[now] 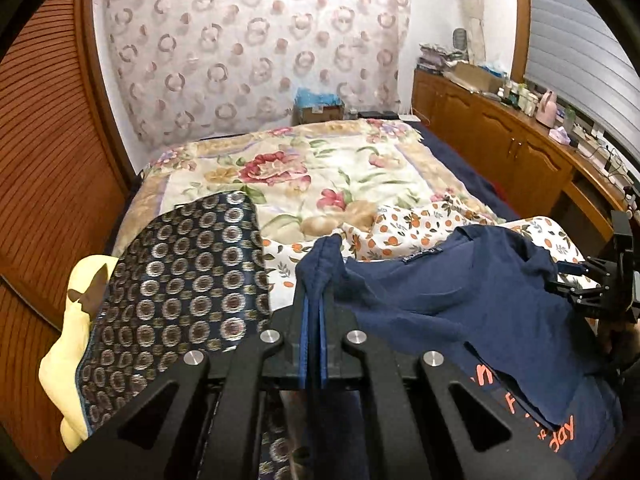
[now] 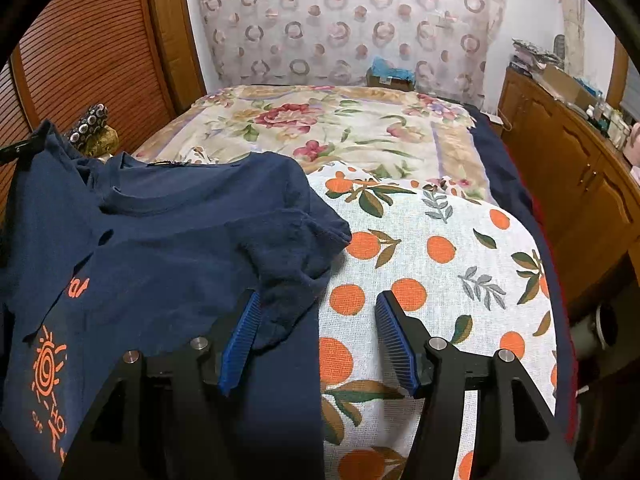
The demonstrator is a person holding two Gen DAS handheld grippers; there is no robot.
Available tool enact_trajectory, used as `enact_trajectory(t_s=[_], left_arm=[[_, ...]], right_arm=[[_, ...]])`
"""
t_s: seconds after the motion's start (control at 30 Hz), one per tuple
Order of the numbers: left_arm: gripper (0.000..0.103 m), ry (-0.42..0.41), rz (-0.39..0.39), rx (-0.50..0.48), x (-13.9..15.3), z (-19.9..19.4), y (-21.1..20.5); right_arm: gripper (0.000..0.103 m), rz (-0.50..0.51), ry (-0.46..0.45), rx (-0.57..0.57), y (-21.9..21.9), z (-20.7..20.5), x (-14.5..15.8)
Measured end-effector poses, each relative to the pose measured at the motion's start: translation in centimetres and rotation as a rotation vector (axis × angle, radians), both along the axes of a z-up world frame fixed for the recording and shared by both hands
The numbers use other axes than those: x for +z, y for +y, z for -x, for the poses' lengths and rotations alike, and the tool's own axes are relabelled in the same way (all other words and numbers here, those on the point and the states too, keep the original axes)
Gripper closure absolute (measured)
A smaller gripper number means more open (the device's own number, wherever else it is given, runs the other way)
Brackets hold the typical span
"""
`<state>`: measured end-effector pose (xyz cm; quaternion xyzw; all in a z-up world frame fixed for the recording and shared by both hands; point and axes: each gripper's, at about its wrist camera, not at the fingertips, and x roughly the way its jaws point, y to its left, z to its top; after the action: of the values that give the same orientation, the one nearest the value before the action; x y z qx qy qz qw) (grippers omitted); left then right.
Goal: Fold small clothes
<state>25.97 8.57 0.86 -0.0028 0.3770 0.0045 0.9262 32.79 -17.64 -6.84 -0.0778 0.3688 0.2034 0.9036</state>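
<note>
- Shirt [image 2: 168,240], dark blue with orange print, lies on the orange-dotted cloth [image 2: 436,264] on the bed.
- Left claw [image 1: 318,276] is squeezed tight on a bunched shirt edge.
- Right claw [image 2: 318,332] is wide apart, holding nothing, one finger on the shirt.

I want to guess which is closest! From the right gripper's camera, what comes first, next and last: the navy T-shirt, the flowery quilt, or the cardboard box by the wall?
1. Navy T-shirt, beside the right gripper, left.
2. Flowery quilt, mid-bed.
3. Cardboard box, by the wall.
</note>
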Motion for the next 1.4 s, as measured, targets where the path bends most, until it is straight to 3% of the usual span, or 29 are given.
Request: enact_trajectory(t_s=[0.27, 0.3, 0.37, 0.43, 0.57, 0.73, 0.9, 1.2, 1.4], left_arm=[[0.098, -0.059, 0.035, -0.008, 0.6, 1.5, 0.5], [0.098, -0.068, 0.041, -0.012, 0.8, 1.8, 0.5], [0.098, -0.083, 0.053, -0.023, 1.3, 2.5, 0.2], [0.098, -0.1, 0.067, -0.039, 1.8, 3.5, -0.1], [0.098, -0.135, 0.135, -0.067, 2.5, 6.3, -0.4], [0.098, -0.17, 0.192, -0.11, 3.6, 11.2, -0.8], [0.098, -0.204, 0.168, -0.138, 4.7, 16.9, -1.3], [0.098, -0.188, 0.17, -0.175, 3.1, 25.9, -1.6], [0.098, -0.196, 0.186, -0.17, 2.1, 29.2, -1.8]], right_arm=[[0.042, 0.005, 0.049, 0.027, 0.4, -3.0, 0.5], [0.046, 0.014, 0.049, 0.033, 0.7, -3.3, 0.5], [0.073, 0.023, 0.044, 0.066, 1.3, -3.4, 0.5], [0.091, 0.021, 0.049, 0.11, 2.0, -3.1, 0.7], [0.094, 0.035, -0.03, 0.121, 2.3, -0.5, 2.2], [0.094, -0.023, -0.171, 0.1, -0.3, 5.5, 5.9], [0.094, -0.081, -0.257, 0.084, -3.7, 13.4, 8.3], [0.094, -0.081, -0.225, 0.13, -8.7, 27.6, 6.7], [0.094, -0.053, -0.18, 0.152, -11.2, 32.8, 7.1]])
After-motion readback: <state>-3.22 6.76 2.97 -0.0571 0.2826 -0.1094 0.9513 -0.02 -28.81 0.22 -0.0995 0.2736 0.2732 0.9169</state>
